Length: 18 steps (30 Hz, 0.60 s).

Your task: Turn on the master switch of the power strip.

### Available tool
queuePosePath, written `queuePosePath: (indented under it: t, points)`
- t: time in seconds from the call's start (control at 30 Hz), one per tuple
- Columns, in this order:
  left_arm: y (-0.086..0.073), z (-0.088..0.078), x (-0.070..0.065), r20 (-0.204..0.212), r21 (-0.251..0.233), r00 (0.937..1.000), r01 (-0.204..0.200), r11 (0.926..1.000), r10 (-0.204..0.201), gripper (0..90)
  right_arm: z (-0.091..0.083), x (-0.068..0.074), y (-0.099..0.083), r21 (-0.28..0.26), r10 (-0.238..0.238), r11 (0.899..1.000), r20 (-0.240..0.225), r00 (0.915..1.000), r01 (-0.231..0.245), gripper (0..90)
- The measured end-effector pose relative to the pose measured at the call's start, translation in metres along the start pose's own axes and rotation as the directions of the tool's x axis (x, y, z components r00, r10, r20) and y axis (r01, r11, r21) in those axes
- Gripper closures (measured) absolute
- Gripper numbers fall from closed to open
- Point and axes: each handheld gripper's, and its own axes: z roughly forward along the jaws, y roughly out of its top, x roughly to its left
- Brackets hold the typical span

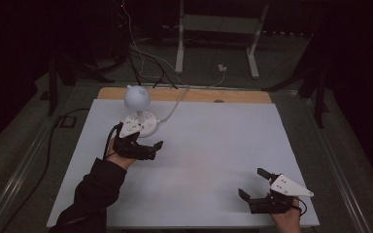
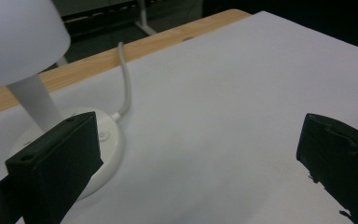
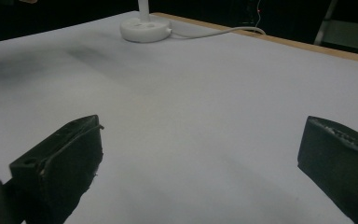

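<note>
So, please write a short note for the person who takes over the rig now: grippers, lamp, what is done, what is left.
Left gripper: open, holds nothing, close beside the base of the white lamp at the far left of the table; one jaw is in front of the base, and I cannot tell if it touches.
Right gripper: open, holds nothing, near the front right edge, far from the lamp.
The lamp stands upright, its cable runs off the back edge.
Done: left gripper brought to the lamp. Left: probably to grip or press the lamp.
</note>
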Motion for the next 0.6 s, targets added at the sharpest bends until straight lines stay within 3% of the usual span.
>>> queuePosePath:
  t: [0.17,0.3,0.5,0.6]
  points:
    - [-0.001,0.011,0.000,-0.012,0.015,0.9996,0.026,0.9995,-0.026,0.2,0.000,0.000,0.000,-0.002,0.000,1.000,-0.002,1.0000,0.000,0.0]
    - [-0.001,0.017,0.003,-0.027,0.024,0.9963,0.082,0.9963,-0.081,0.2,0.000,0.000,0.000,-0.004,0.002,1.000,-0.003,1.0000,-0.002,0.0]
    - [-0.002,0.029,0.004,-0.105,0.023,0.9913,0.083,0.9963,-0.080,0.2,0.000,-0.001,0.000,-0.005,0.004,1.000,-0.005,1.0000,-0.004,0.0]
    - [-0.002,0.036,0.007,-0.113,0.038,0.9902,0.086,0.9955,-0.082,0.2,0.000,-0.001,0.000,-0.006,0.003,1.000,-0.006,1.0000,-0.003,0.0]
